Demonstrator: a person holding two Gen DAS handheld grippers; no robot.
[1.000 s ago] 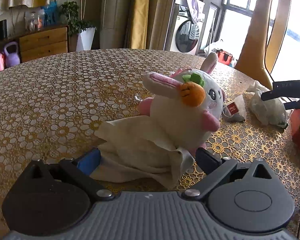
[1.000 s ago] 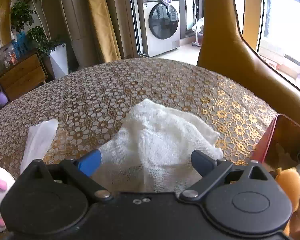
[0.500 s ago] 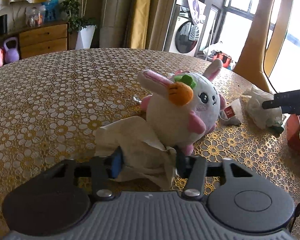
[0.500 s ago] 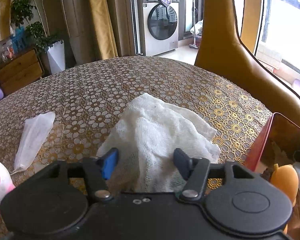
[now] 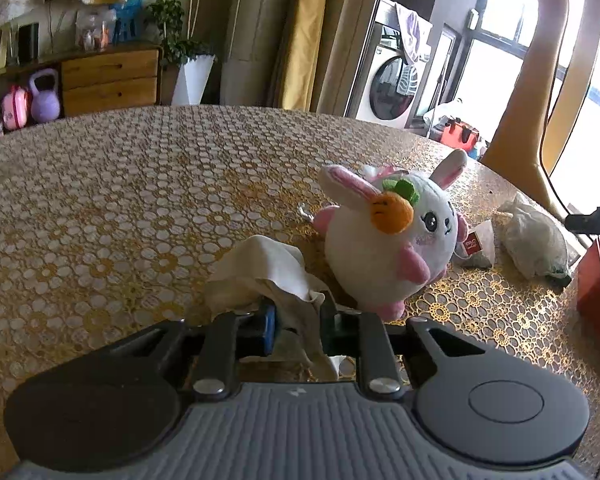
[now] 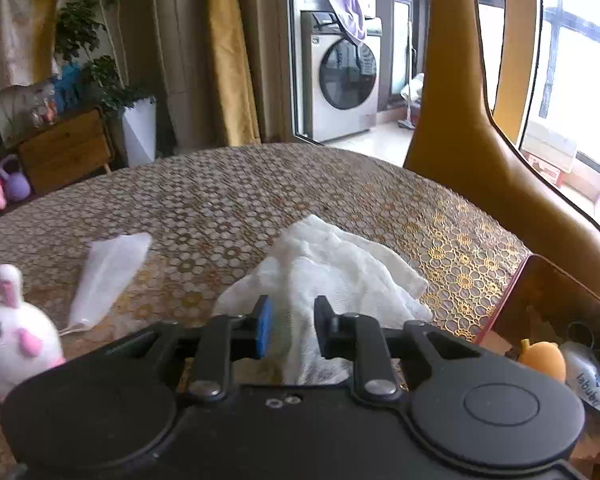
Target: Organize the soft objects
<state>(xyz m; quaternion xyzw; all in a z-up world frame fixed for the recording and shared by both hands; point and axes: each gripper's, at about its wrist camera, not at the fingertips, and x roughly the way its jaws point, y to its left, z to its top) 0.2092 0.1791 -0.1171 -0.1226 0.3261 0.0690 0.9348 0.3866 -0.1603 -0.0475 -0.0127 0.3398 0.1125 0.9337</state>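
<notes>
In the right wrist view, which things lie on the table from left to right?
plush bunny → flat white pouch → white gauze cloth, pinched in the right gripper → red box

on the table (image 5: pixel 120 200), a crumpled cloth (image 5: pixel 268 272) lies between the jaws of the left gripper (image 5: pixel 298 322), with the plush rabbit (image 5: pixel 392 240) just behind it to the right. right of the rabbit lie a small packet (image 5: pixel 476 244), then a bag (image 5: pixel 536 236), then a box (image 5: pixel 596 280) at the edge. a gauze cloth (image 6: pixel 340 264) sits between the jaws of the right gripper (image 6: pixel 292 328), with a mask (image 6: pixel 108 272) to its left.
</notes>
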